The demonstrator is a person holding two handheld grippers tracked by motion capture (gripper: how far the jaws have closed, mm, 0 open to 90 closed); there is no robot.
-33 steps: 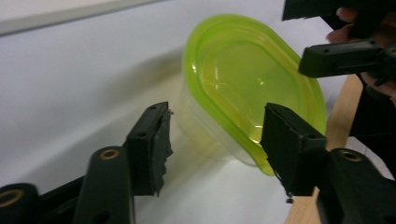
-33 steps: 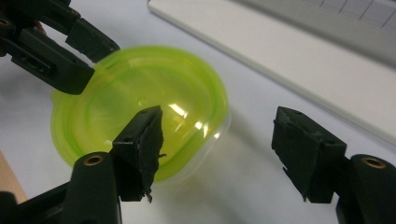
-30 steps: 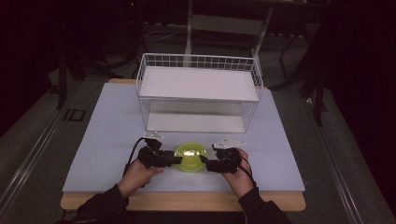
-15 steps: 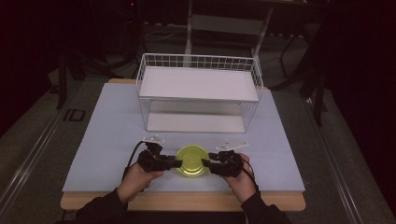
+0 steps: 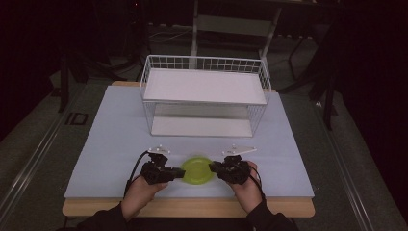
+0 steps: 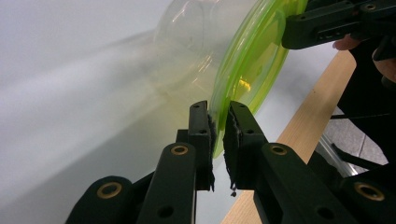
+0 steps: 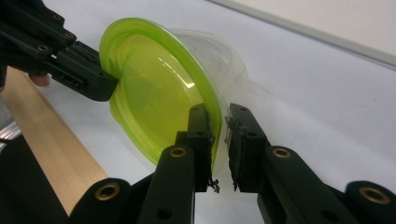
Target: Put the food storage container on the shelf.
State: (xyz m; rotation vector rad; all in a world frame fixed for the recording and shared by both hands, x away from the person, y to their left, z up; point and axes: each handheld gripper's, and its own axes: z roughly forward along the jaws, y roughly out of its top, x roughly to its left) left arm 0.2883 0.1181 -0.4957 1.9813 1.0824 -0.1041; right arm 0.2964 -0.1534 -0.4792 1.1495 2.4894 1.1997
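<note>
A lidded container [image 5: 197,170] sits near the surface's [image 5: 110,139] front edge, well in front of the wire rack [image 5: 204,91]. Left tool [image 6: 218,135] and right tool [image 7: 219,135] each pinch its green lid's rim. Judgement: lift both evenly, level, grip unchanged.

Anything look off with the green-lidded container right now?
Nothing damaged or spilled. The container with its green lid looks empty, gripped at opposite lid rims by the left gripper and right gripper.

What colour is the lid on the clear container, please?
The lid is translucent lime green, seen best in the right gripper view.
</note>
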